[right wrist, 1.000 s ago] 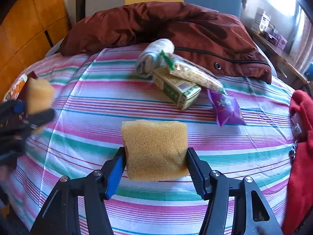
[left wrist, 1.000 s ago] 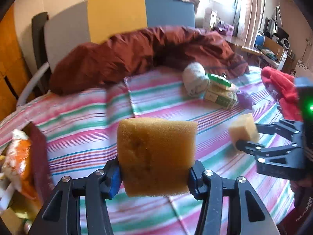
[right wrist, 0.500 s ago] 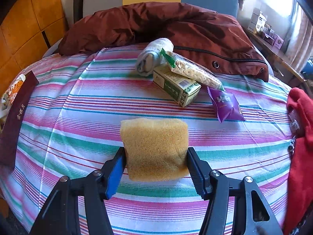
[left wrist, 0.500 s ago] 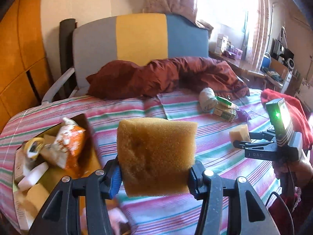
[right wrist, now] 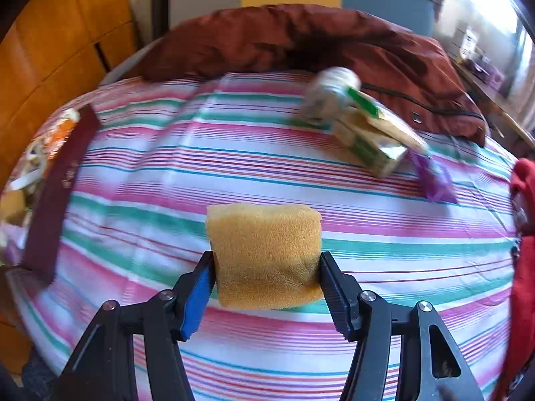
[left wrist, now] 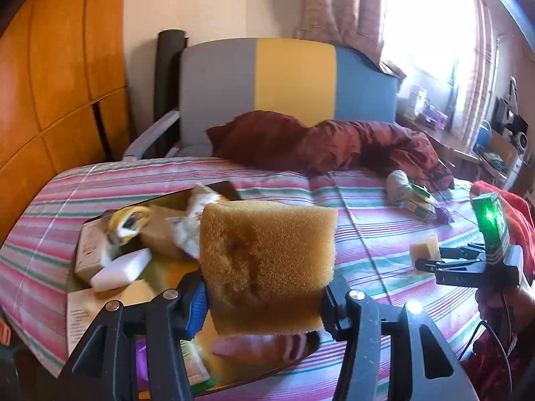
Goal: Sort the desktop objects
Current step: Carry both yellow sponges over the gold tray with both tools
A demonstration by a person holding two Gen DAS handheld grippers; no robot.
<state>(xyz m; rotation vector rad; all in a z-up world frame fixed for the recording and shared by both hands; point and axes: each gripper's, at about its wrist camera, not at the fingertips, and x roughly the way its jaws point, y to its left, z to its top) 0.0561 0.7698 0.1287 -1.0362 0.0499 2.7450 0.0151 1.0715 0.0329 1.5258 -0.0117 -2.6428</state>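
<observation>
1. Left gripper (left wrist: 265, 295) pinching a square yellow-brown foam sponge (left wrist: 267, 260), held above an open cardboard box (left wrist: 80, 314) of mixed packets at the striped bedspread's (left wrist: 367, 234) left edge.
2. Right gripper (right wrist: 265, 279) pinching a second yellow foam sponge block (right wrist: 264, 254) over mid bedspread.
3. Green carton (right wrist: 371, 147) & purple sachet (right wrist: 434, 180) lie far right, touching.

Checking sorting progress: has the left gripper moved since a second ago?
Yes. The left gripper, with its sponge, swung left from the striped cloth to above the box.
</observation>
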